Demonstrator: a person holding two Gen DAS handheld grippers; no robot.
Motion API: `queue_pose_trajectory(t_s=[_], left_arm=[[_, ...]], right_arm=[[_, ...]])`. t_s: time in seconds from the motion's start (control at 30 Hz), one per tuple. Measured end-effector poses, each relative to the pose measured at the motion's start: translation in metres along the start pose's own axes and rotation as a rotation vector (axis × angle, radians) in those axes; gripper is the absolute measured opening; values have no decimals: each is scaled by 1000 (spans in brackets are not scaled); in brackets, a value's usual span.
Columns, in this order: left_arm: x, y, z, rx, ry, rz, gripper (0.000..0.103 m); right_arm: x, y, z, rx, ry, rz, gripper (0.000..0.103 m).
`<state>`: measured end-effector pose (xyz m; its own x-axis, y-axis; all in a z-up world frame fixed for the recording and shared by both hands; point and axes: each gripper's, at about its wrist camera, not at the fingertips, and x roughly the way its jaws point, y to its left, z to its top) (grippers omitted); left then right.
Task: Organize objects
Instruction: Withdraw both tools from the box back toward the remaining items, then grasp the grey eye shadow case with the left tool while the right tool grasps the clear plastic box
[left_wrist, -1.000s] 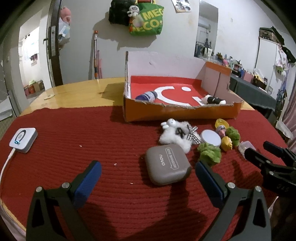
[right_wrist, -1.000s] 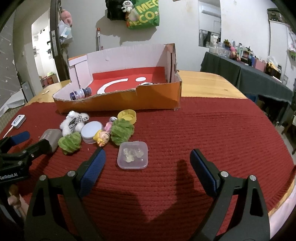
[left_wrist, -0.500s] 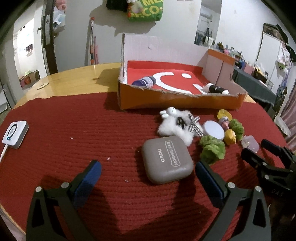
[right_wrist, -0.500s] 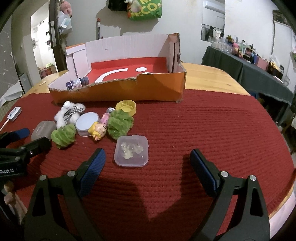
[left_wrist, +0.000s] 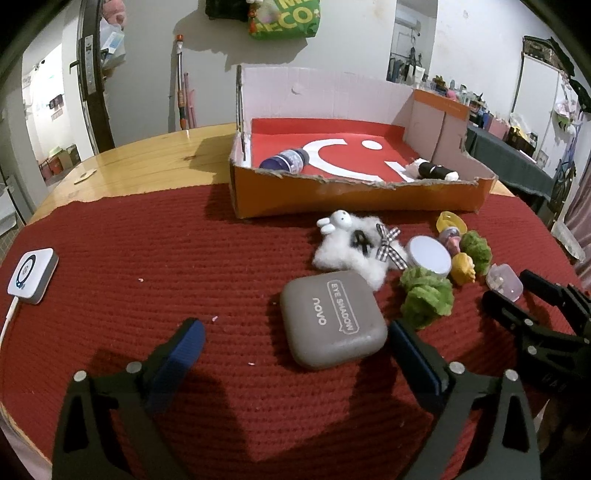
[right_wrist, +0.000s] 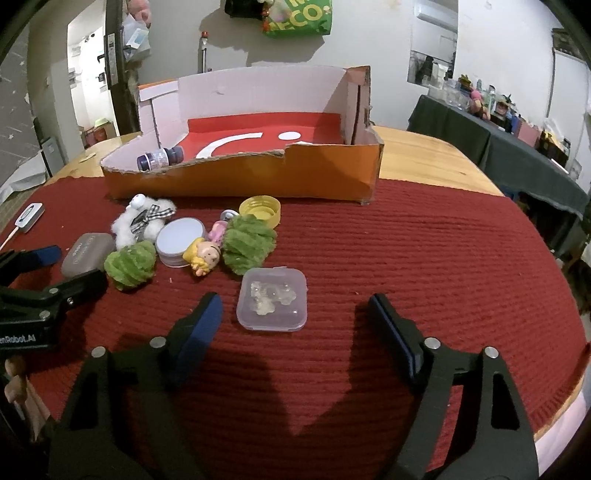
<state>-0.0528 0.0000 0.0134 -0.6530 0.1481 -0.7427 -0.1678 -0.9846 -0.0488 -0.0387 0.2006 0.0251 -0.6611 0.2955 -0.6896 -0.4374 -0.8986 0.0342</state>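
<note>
left wrist view: your left gripper (left_wrist: 291, 341) is spread wide, jaws just closing a little, the grey eye shadow case (left_wrist: 332, 319) on the red mat (left_wrist: 147, 266) between them, its right pad (left_wrist: 413, 349) just beside it.

right wrist view: your right gripper (right_wrist: 293, 314), jaws just closing, still gapes around the clear plastic box (right_wrist: 272, 303), untouched.

A small white square device (left_wrist: 32, 275) with a cable lay at the left edge of the red woven mat (left_wrist: 147, 258), which covered a wooden table (left_wrist: 147, 162). A green bag (left_wrist: 284, 18) hung on the white wall behind, near a dark door (left_wrist: 92, 81). At the right stood a cluttered table with a dark cloth (right_wrist: 517, 162).
</note>
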Motion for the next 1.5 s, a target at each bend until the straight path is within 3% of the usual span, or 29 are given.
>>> queue_pose_trajectory(t_s=[0.6,0.9,1.03,1.1,1.5], left_arm=[[2,-6,7,17,-5,-30,87],[2,-5,8,9,-14,-39,76],[-1,-4,8,4,-27,-46,56],[-2,-3,8,-1,-27,-53,56],[-12,-6,9,11,-64,-54,56]], right_arm=[[-1,4,2,-8,-4,24,59],[0,6,3,-17,-8,36,49],[-1,8,2,-26,-12,51,38],[-1,9,2,-26,-13,59,34],[-4,6,3,-4,-14,79,33]])
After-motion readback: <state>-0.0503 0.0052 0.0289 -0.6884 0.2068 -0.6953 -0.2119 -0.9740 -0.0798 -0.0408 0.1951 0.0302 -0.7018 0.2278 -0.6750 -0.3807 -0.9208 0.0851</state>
